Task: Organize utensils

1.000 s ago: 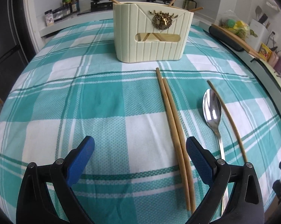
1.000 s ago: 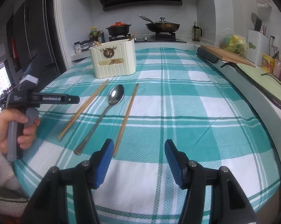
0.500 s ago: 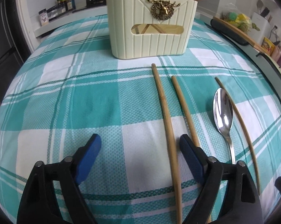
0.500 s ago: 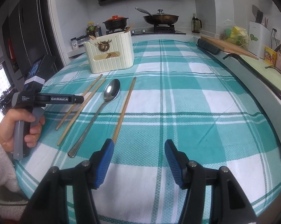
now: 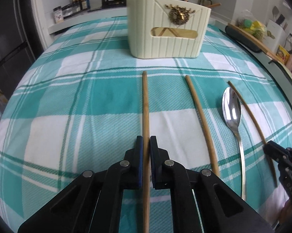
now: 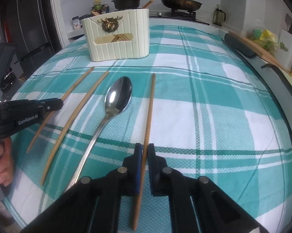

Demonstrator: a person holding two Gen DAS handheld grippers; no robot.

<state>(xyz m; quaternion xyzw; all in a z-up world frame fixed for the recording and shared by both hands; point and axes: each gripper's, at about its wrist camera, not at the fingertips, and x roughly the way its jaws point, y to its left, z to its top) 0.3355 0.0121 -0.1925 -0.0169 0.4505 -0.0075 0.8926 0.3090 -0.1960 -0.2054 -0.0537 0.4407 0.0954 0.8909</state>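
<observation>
Gripping now: left gripper [image 5: 145, 145] on chopstick [image 5: 145, 104], previously open

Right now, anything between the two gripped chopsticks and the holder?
Nothing visible. The left gripper is shut on the leftmost chopstick, the right gripper on the rightmost chopstick; only bare tablecloth lies ahead to the utensil holder.

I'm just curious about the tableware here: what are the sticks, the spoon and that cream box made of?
The chopsticks look like bamboo or wood: matte tan with faint grain. The spoon seems polished steel, mirroring the room. The cream holder is probably moulded plastic, ribbed and smooth, with a brassy ornament.
</observation>
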